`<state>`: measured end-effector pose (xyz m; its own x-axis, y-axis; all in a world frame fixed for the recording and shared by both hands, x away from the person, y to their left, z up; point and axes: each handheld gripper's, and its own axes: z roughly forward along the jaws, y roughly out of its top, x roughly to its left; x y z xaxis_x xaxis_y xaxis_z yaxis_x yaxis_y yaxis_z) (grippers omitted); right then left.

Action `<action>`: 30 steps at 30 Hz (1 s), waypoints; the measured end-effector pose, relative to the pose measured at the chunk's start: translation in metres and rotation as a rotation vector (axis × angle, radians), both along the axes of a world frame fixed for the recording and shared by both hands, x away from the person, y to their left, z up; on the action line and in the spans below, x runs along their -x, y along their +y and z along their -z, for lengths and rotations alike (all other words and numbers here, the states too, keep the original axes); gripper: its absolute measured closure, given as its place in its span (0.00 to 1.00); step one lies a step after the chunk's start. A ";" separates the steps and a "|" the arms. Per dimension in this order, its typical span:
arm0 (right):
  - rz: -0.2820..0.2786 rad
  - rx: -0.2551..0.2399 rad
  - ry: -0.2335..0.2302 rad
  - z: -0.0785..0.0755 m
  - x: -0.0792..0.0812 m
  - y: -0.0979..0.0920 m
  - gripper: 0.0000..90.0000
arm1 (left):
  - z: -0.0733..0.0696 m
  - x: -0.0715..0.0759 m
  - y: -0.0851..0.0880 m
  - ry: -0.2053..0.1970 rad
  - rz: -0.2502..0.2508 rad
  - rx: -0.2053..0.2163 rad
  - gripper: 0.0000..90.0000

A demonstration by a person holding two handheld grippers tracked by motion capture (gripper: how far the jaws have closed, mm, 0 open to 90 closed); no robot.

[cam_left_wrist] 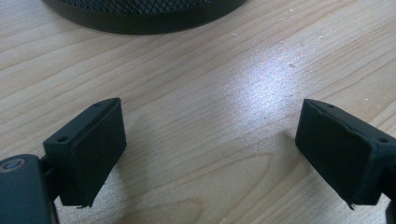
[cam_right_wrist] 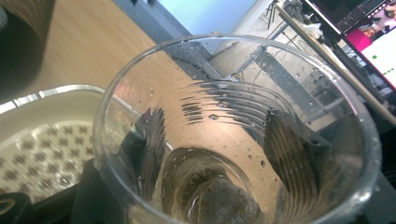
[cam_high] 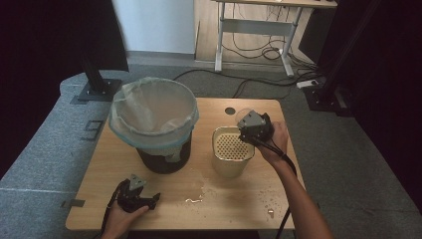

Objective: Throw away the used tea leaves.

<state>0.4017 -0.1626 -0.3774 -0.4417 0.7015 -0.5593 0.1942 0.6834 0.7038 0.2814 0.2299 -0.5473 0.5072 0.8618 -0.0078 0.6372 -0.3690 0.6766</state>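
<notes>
Right gripper view: fingers clamp the wet cup (cam_right_wrist: 233,140) beside the strainer (cam_right_wrist: 42,140); slippage would spill residue onto the desk (cam_high: 164,199). Left gripper (cam_left_wrist: 210,154) fingers gape empty.

Table: pale wooden table (cam_high: 149,174).
Bin: lined black mesh bin (cam_high: 154,124), beyond the left gripper (cam_high: 144,199).
Container: cream perforated container (cam_high: 232,152), just beside the right gripper (cam_high: 246,130).
Spill: droplets (cam_high: 196,198) between both.
</notes>
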 end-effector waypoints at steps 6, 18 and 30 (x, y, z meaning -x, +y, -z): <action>0.006 0.122 -0.015 0.005 -0.002 0.003 0.43 | 0.000 0.000 0.000 0.001 0.000 -0.001 0.09; -0.014 0.432 -0.055 0.016 -0.007 0.012 0.43 | 0.000 0.000 0.000 0.001 0.002 -0.002 0.09; -0.059 0.692 -0.104 0.028 -0.008 0.022 0.43 | 0.000 0.000 0.000 0.002 0.002 -0.003 0.09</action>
